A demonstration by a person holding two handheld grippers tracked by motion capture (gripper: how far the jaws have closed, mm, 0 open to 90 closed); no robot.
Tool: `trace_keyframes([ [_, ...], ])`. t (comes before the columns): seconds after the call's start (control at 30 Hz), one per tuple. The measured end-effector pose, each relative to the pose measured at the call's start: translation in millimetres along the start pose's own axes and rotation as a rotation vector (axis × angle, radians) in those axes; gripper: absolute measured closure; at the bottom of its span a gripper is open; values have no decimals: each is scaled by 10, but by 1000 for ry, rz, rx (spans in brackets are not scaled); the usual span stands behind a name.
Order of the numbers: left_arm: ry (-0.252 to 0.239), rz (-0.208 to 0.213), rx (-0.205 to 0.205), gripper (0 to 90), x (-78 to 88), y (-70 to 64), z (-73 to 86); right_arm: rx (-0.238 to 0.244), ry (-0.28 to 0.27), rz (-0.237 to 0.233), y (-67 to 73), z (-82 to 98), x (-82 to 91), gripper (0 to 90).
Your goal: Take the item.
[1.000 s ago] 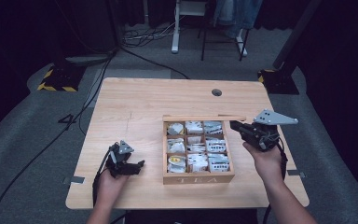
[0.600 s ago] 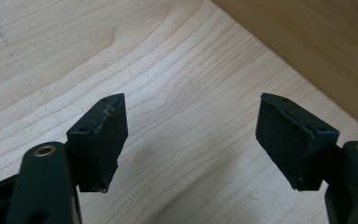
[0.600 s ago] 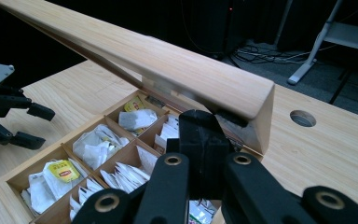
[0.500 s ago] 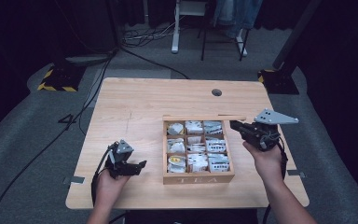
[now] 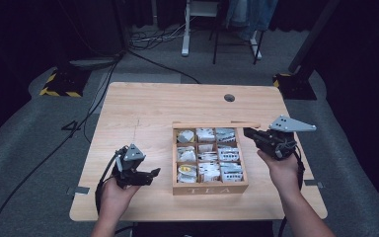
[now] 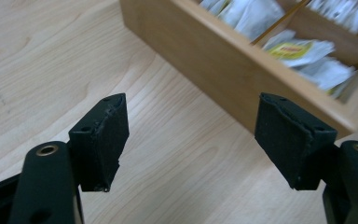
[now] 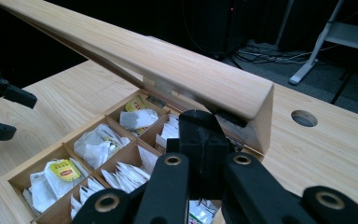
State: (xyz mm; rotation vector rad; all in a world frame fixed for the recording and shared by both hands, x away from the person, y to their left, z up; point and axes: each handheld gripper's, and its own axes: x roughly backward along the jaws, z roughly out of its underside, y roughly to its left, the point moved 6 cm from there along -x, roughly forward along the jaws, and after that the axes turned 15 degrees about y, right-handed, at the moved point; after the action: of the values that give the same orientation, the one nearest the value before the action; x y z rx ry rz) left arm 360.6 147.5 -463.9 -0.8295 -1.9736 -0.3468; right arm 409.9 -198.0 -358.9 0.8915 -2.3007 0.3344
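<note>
Two claws going here. My left gripper (image 5: 150,174) is off to the left of the tea box (image 5: 209,187), up off the table (image 5: 143,108), jaws wide with nothing between them, pointed at the box's near left corner. The box sits mid-table, a bit right of center, nine compartments stuffed with tea bags (image 5: 229,154), lid (image 7: 168,70) standing up along the back edge. My right gripper (image 5: 249,132) is at the lid's right end, jaws shut tight, tip under the lid's corner.
</note>
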Motion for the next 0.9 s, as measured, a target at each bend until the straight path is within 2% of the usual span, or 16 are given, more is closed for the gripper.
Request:
trace_keyframes([
  [0.23, -19, 42, -70, 270, 127, -243, -149, -5, -6, 2, -11, 0, 16, 896],
  [0.33, -28, 57, -112, 272, 187, -366, -224, -5, -5, 0, -18, 2, 21, 896],
  [0.5, -41, 114, -163, 277, 239, -569, -344, -5, -5, 0, -18, 3, 21, 896],
  [0.63, -31, 153, -205, 290, 228, -691, -451, -4, -4, -4, -20, 5, 22, 896],
  [0.73, -23, 163, -226, 292, 198, -760, -525, -5, -4, -7, -21, 7, 23, 896],
  [0.9, -25, 203, -252, 294, 138, -867, -637, -6, -6, -10, -22, 9, 22, 896],
])
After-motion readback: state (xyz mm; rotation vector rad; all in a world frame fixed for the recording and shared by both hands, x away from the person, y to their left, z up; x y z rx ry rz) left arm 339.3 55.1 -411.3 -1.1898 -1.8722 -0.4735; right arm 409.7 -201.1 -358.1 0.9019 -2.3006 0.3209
